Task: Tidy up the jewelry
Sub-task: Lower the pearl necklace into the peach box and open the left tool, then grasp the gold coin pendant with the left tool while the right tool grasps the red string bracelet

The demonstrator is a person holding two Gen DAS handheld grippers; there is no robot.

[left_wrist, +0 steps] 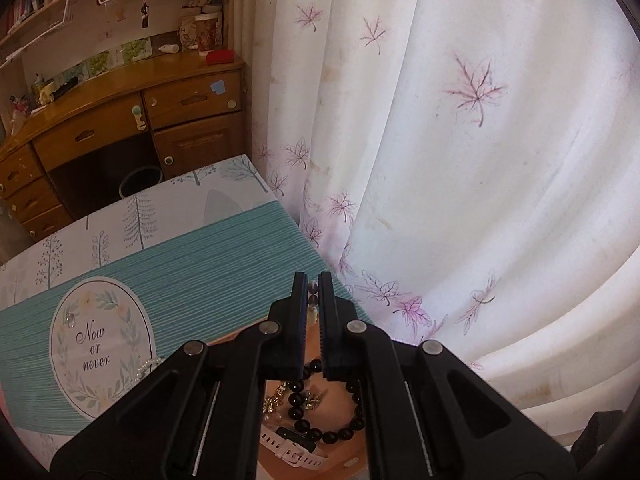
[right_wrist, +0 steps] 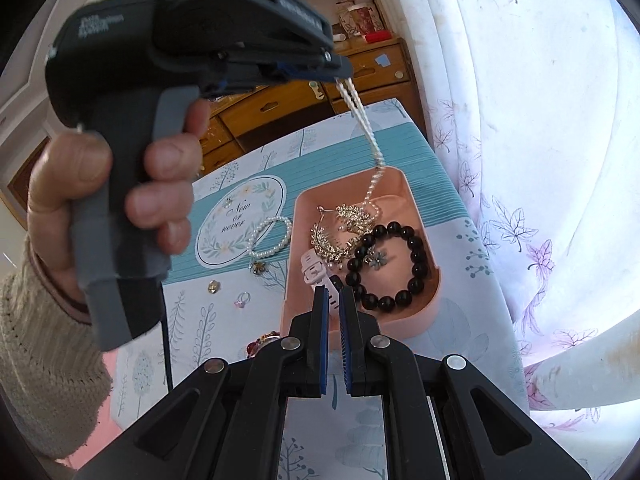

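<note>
A pink tray (right_wrist: 436, 276) on the patterned tablecloth holds a black bead bracelet (right_wrist: 416, 256), gold leaf earrings (right_wrist: 340, 236) and a white watch strap (right_wrist: 314, 270). My left gripper (right_wrist: 340, 74), seen from the right wrist view, is shut on a pearl necklace (right_wrist: 366, 120) that hangs down into the tray's far end. In the left wrist view the left gripper (left_wrist: 313, 280) pinches beads (left_wrist: 313, 300) above the tray, with the black bracelet (left_wrist: 332, 432) below. My right gripper (right_wrist: 334, 292) is nearly shut and empty, at the tray's near edge.
A pearl bracelet (right_wrist: 272, 240), a gold stud (right_wrist: 213, 287), a pink ring (right_wrist: 242, 300) and a red beaded piece (right_wrist: 260, 344) lie on the cloth left of the tray. A curtain (right_wrist: 540, 160) hangs at the right. A wooden desk (left_wrist: 120, 120) stands behind.
</note>
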